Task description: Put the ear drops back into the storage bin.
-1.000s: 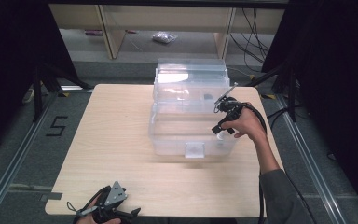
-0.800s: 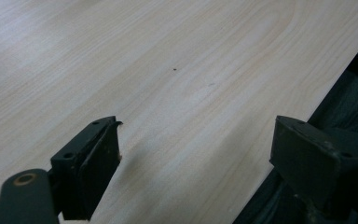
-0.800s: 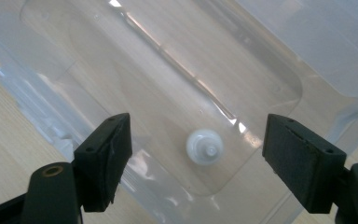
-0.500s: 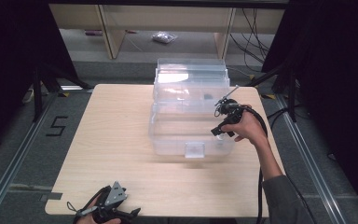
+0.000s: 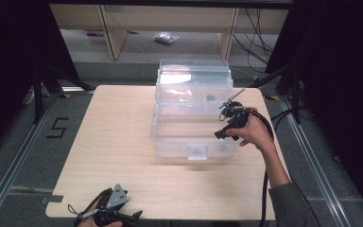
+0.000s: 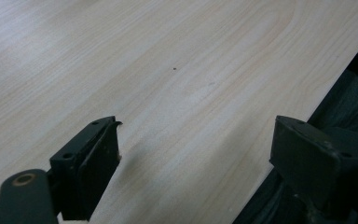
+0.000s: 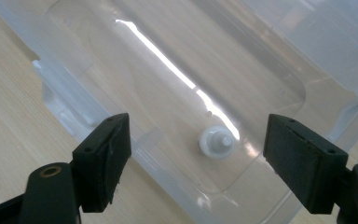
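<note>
High view: a clear, rectangular plastic storage box (image 5: 194, 113) with its lid hinged up toward 12 o'clock stands on the light wooden bench (image 5: 113, 137), right of centre. The right gripper (image 5: 223, 126) hangs over the box's open front section at its 3 o'clock edge, pointing down into it, carried by the right hand (image 5: 251, 133). Its jaws have just been opening. The left gripper (image 5: 123, 218) sits at the bench's 6 o'clock edge, well apart from the box.

Left gripper view: the 2 black jaws stand wide and released above bare bench surface (image 6: 177, 70), with the bench edge running off toward 3 o'clock.

Right gripper view: the 2 jaws are released and spread wide. Between them, lower down on the transparent box floor (image 7: 168, 107), lies 1 small white round plastic cap (image 7: 216, 141), touched by neither jaw.
</note>
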A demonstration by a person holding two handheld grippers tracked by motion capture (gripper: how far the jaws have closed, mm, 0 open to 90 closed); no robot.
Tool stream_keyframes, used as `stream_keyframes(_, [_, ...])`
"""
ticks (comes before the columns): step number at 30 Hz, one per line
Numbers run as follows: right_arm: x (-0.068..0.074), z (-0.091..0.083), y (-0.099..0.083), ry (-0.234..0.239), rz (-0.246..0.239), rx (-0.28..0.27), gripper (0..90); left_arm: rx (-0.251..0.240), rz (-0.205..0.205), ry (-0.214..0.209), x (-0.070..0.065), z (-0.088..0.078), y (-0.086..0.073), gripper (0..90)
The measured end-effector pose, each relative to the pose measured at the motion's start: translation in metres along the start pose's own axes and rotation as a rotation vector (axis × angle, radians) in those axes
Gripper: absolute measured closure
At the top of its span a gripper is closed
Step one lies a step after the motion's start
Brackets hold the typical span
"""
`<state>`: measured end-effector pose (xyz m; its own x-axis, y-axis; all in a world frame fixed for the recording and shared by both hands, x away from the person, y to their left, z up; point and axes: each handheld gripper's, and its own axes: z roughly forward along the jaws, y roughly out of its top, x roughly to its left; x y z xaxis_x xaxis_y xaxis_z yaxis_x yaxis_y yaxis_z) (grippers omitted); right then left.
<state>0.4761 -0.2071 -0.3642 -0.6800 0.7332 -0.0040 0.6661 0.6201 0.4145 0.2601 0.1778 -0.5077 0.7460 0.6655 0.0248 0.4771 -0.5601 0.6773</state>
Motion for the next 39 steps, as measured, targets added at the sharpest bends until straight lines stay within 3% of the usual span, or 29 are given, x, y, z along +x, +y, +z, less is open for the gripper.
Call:
stream_keyframes(2, [0.002,-0.001,-0.001,0.014,-0.003,-0.008,23.6,0.000,0.000,-0.001,0.000,0.000,0.000,15.0])
stream_keyframes(3, [0.002,0.000,-0.002,-0.003,-0.040,-0.034,23.5,0.001,0.001,0.000,0.000,0.000,0.000,15.0])
stream_keyframes(10, [0.010,-0.005,-0.006,0.001,-0.004,-0.023,23.0,0.003,0.003,-0.001,0.001,0.000,0.000,14.9])
stream_keyframes(11, [0.011,-0.006,-0.006,0.006,-0.034,-0.044,22.8,0.003,0.002,0.000,0.000,0.000,0.000,14.9])
stream_keyframes(13, [0.013,-0.008,-0.007,0.008,-0.013,-0.024,22.7,0.002,0.002,0.000,0.001,0.000,0.000,14.9])
stream_keyframes(17, [0.012,-0.007,-0.009,0.002,-0.062,-0.062,22.6,-0.002,-0.002,-0.002,0.000,0.000,0.000,14.9])
stream_keyframes(22, [0.015,-0.008,-0.011,-0.006,-0.061,-0.066,22.5,0.000,-0.001,0.000,0.001,0.000,0.000,14.9])
stream_keyframes(24, [0.020,-0.010,-0.013,0.016,-0.022,-0.056,22.5,-0.003,-0.006,-0.001,0.001,0.000,0.000,14.9])
stream_keyframes(25, [0.018,-0.010,-0.013,0.005,-0.054,-0.079,22.5,-0.003,-0.005,-0.001,0.001,0.000,0.000,14.9])
stream_keyframes(27, [0.021,-0.012,-0.015,0.010,-0.062,-0.086,22.5,-0.003,-0.004,-0.001,0.000,0.000,0.000,14.9])
stream_keyframes(37, [0.029,-0.018,-0.021,0.021,-0.048,-0.099,21.0,-0.002,-0.003,-0.001,0.001,-0.001,0.000,14.9])
stream_keyframes(39, [0.029,-0.019,-0.022,0.016,-0.066,-0.116,21.0,-0.005,-0.005,0.000,0.001,-0.001,0.000,14.9])
